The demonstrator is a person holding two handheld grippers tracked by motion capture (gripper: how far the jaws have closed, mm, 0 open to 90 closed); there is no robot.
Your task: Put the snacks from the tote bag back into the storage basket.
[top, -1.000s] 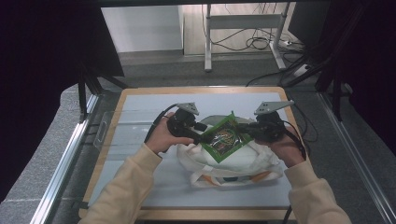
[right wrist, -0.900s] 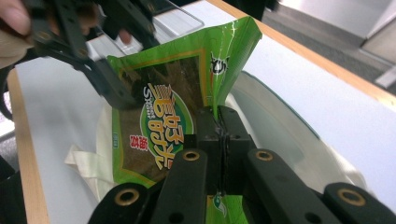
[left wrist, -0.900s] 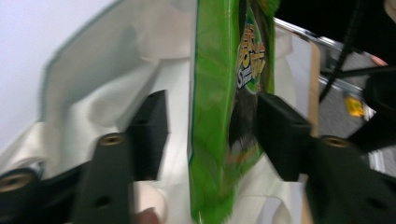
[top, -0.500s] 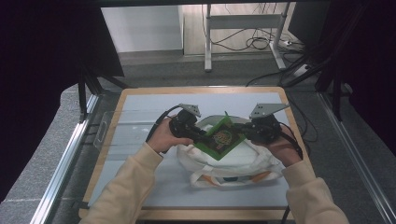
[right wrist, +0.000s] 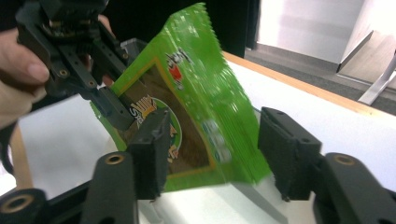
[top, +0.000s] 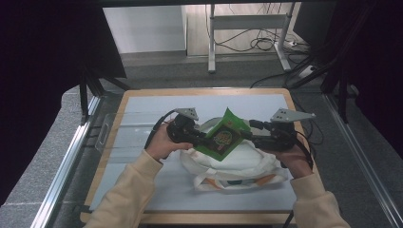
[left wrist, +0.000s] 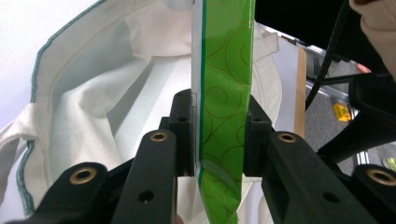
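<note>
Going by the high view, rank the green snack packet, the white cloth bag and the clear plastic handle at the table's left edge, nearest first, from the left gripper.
From the left gripper:
1. Green snack packet, clamped between its jaws, over the bag.
2. White cloth bag, just beneath and to the right.
3. Clear plastic handle, far off at the table's left edge.

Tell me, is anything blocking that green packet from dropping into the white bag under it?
Nothing visible does. The green packet hangs over the white bag, whose mouth gapes open below it in the left gripper view. The left gripper pinches the packet; the right gripper has just opened its jaws, pads apart from it.
</note>
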